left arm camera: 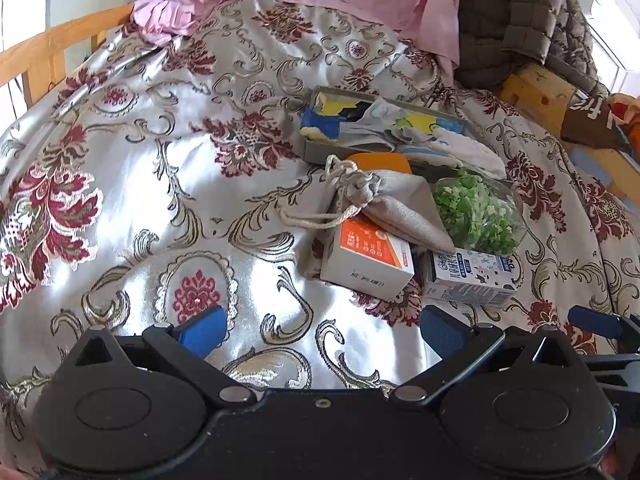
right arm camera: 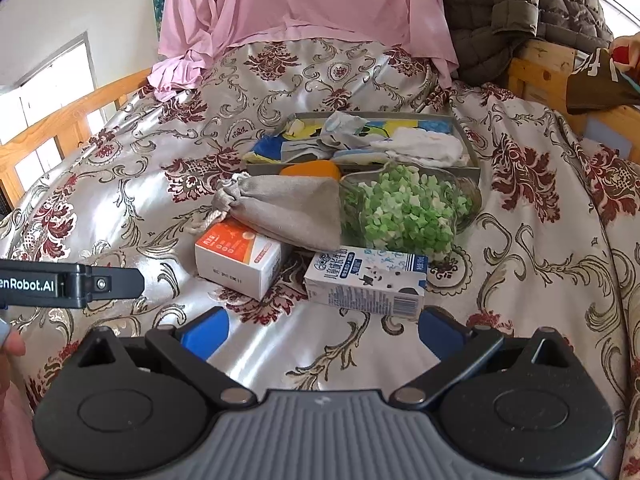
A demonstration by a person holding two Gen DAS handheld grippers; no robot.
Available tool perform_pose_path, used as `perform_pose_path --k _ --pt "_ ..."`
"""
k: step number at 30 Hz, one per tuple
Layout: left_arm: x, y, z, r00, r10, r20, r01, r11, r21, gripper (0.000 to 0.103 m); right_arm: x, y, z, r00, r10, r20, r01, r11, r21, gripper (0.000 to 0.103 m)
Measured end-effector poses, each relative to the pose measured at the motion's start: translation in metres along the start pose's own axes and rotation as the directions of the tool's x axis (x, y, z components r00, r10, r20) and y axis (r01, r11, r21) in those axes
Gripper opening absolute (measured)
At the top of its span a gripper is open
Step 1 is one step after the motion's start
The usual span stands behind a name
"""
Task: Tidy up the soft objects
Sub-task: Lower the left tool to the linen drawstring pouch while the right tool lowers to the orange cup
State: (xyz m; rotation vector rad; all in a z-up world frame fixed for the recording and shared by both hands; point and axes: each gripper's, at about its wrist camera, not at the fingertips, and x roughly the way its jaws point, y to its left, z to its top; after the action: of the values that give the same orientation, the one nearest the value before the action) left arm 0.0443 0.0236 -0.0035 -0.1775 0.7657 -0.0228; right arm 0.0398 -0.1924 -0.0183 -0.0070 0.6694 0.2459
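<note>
One drawstring pouch [right arm camera: 286, 210], two cartons [right arm camera: 236, 258], one jar of green bits [right arm camera: 404, 210], one sock tray [right arm camera: 466, 136]; left gripper [left arm camera: 322, 330] and right gripper [right arm camera: 322, 330] both spread wide, empty.

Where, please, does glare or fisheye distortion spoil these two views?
Left wrist view: white glare on the satin bedspread left of the pouch; wooden rail bows. Right wrist view: a glare streak by the right gripper; window overexposed.

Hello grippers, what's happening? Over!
Left gripper open, empty. Right gripper open, empty. Grey pouch untouched, lying across orange box. Milk carton nearest.
</note>
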Motion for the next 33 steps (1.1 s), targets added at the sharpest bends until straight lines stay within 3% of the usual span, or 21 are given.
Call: perform_pose_path --k 9,14,20,25,30,33 --pt "0.002 0.006 0.007 1.0 0.013 0.009 -0.013 1.0 -0.017 0.102 0.013 -0.002 0.013 0.998 0.01 0.061 -0.014 0.999 0.053 0.103" --pt "0.008 0.011 0.021 0.999 0.03 0.011 -0.03 0.999 -0.014 0.102 0.03 0.006 0.017 0.995 -0.005 0.097 0.004 1.0 0.01 0.103" --pt "0.026 0.006 0.044 1.0 -0.002 0.017 0.0 0.994 0.112 0.102 0.044 0.024 0.018 0.986 -0.001 0.164 0.017 0.995 -0.095 0.103" --pt "0.048 0.006 0.06 0.998 -0.046 0.034 0.04 0.989 0.145 0.102 0.061 0.035 0.022 0.985 0.035 0.171 -0.011 0.99 -0.139 0.103" --pt "0.066 0.019 0.072 0.995 -0.052 0.089 0.044 0.995 0.085 0.102 0.085 0.042 0.028 0.987 0.025 0.159 0.005 0.983 -0.183 0.103" --pt "0.081 0.029 0.08 0.992 -0.087 0.089 0.085 0.996 0.022 0.102 0.091 0.04 0.034 0.986 0.007 0.169 0.024 0.982 -0.185 0.103"
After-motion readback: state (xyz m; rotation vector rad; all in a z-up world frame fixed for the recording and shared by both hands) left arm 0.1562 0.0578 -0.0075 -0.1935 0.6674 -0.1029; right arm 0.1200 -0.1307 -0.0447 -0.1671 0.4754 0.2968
